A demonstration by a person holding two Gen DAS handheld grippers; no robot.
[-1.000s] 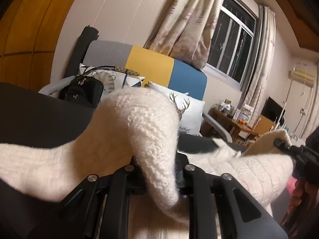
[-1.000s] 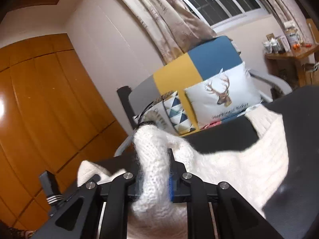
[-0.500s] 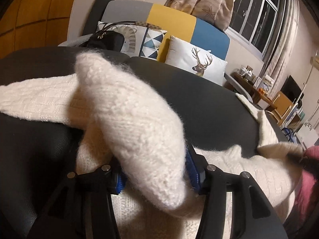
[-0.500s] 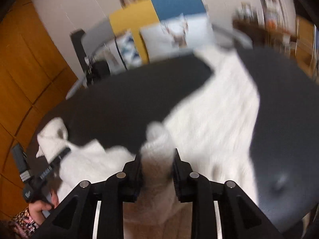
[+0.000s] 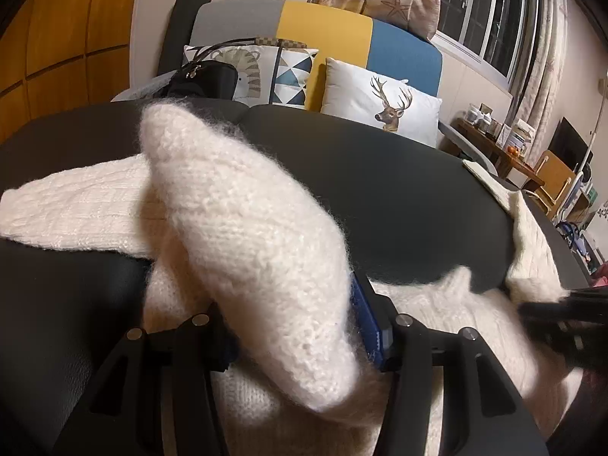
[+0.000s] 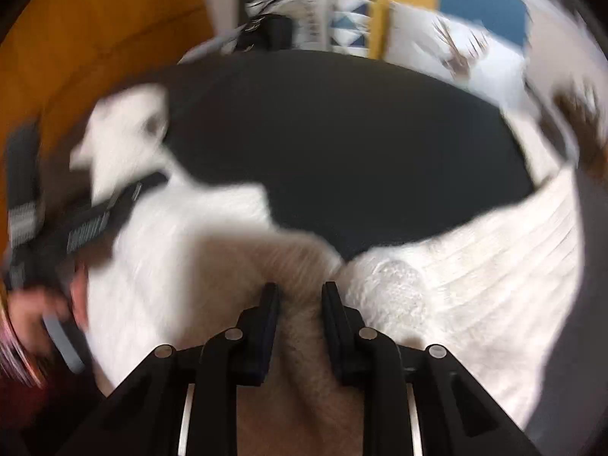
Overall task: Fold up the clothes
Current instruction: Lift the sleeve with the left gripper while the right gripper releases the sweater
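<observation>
- Two grippers work one cream sweater (image 5: 258,235), sprawled on the black table (image 5: 399,190) from nine to three o'clock.
- Left gripper (image 5: 292,326): half-wide, a fold between its jaws.
- Right gripper (image 6: 300,300): narrow, closing round knit.
- Soft, floppy, probably light; best pinched at edges.

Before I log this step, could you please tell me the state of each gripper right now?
Left gripper: fingers around a fold of the sweater; grip cannot be told.
Right gripper: closing, sweater fold between its fingers; contact cannot be told.

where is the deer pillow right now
In the left wrist view the deer pillow leans on the sofa's blue section, just behind the black table, right of the triangle-pattern pillow.
</observation>
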